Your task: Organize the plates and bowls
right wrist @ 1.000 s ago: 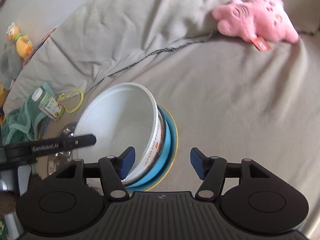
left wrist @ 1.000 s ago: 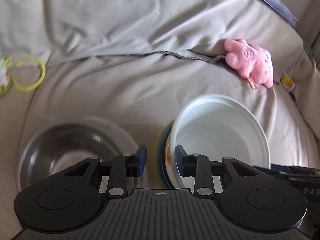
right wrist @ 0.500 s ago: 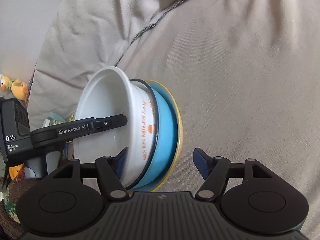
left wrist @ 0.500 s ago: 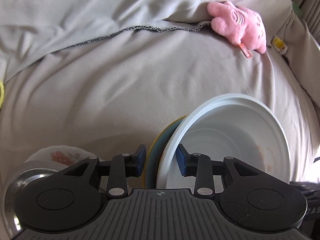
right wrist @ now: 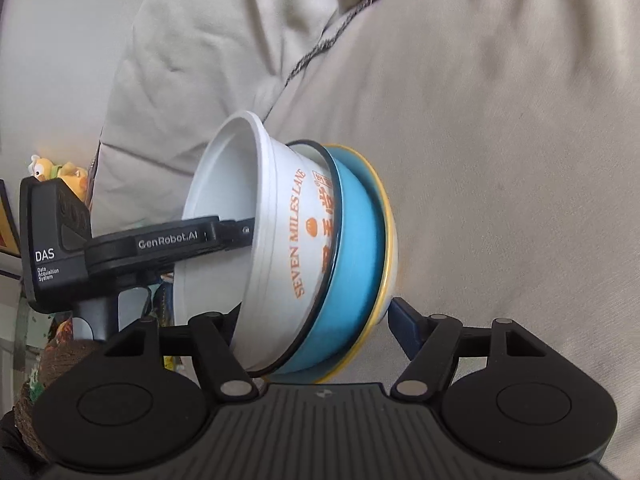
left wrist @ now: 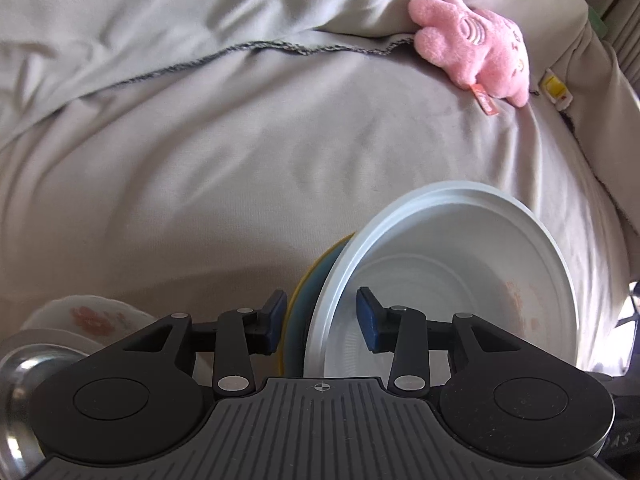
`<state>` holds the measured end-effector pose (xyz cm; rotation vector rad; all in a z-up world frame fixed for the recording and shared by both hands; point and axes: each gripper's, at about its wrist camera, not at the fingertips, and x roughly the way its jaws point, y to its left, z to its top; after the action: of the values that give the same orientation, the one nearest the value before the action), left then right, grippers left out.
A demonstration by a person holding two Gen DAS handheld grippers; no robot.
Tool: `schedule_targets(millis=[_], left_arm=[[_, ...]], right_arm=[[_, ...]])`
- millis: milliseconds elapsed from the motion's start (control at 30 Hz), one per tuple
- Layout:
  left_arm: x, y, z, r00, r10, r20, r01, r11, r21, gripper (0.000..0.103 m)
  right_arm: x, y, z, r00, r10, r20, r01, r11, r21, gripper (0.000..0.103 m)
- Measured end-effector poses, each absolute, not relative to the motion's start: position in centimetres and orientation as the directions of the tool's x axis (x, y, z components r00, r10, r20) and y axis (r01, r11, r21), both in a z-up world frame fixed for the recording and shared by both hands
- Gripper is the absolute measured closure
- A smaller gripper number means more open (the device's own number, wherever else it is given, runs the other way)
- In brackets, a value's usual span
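A stack of dishes lies on a grey couch cover: a white paper bowl [right wrist: 280, 216] with orange lettering, nested in a blue bowl [right wrist: 352, 248] on a yellow-rimmed plate [right wrist: 386, 216]. In the right wrist view the stack looks tipped on edge. My left gripper [left wrist: 322, 318] straddles the white bowl's rim [left wrist: 460, 272]; its jaws are opening and neither pad presses. One of its fingers [right wrist: 192, 236] reaches inside the bowl. My right gripper [right wrist: 316, 314] stands wide around the stack's lower edge. Its right pad is at the plate's underside, and its left finger is hidden behind the bowl wall.
A steel bowl [left wrist: 24, 364] and a flowered white dish [left wrist: 92, 316] sit at the lower left. A pink plush toy [left wrist: 480, 44] lies at the back right by the cover's fold. A yellow duck toy [right wrist: 60, 168] and clutter are off the couch's left side.
The left view shifted right: the steel bowl slid to the edge, a flowered dish appeared, and the left jaws widened over the rim. The right gripper dropped and rolled; the stack now sits between its jaws.
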<state>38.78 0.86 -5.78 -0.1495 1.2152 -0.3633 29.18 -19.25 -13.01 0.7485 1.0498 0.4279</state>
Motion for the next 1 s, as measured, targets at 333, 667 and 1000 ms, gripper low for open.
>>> schedule_targets(millis=[333, 667, 1000], left_arm=[[37.9, -1.8, -5.4, 0.305, -0.351, -0.885, 0.236, 0.929, -0.286, 0.059], [33.6, 2.7, -1.2, 0.494, -0.413, -0.765, 0.194, 0.910, -0.366, 0.059], [27.3, 11.8, 0.6, 0.684, -0.239, -0.689, 0.030, 0.953, -0.301, 0.059]], right_arm=[[30.4, -22.3, -12.5, 0.474, 0.585, -0.658, 0.059, 0.725, 0.686, 0.034], [25.7, -22.4, -9.9, 0.573, 0.502, -0.648, -0.002, 0.792, 0.611, 0.034], [20.3, -18.9, -8.4, 0.601, 0.423, -0.679, -0.122, 0.887, 0.445, 0.032]])
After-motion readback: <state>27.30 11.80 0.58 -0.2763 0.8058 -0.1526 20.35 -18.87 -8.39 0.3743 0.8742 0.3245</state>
